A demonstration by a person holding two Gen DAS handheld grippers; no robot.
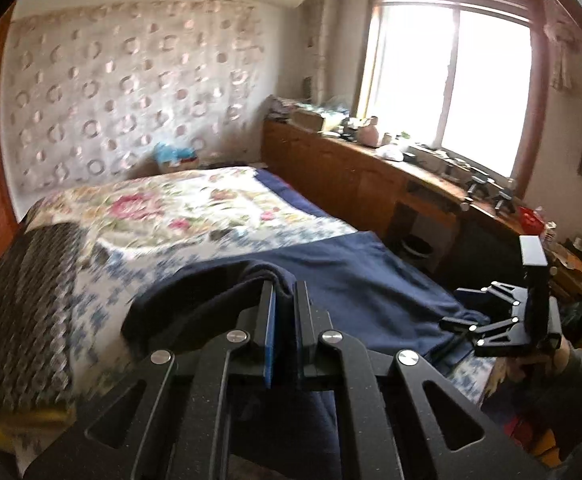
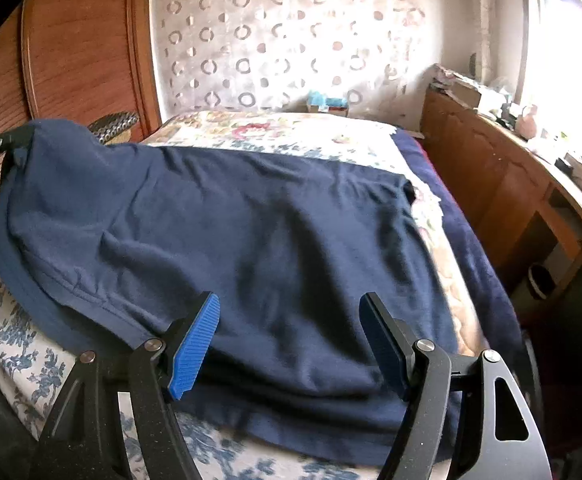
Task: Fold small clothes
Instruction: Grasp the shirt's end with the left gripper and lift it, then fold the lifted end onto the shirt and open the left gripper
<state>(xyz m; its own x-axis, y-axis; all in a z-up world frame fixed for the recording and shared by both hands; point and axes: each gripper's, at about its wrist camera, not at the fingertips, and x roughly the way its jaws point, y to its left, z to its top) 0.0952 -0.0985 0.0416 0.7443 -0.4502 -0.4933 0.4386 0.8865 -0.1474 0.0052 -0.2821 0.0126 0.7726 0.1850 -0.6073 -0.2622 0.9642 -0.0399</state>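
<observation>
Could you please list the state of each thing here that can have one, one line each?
Left gripper: shut on a fold of the navy garment, lifted off the bed.
Right gripper: open, holding nothing, over the garment's near edge.
Navy garment: mostly spread on the bed, one corner raised.
Floral bedspread: laid flat.

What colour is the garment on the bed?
Dark navy blue garment, clearest in the right wrist view.
</observation>
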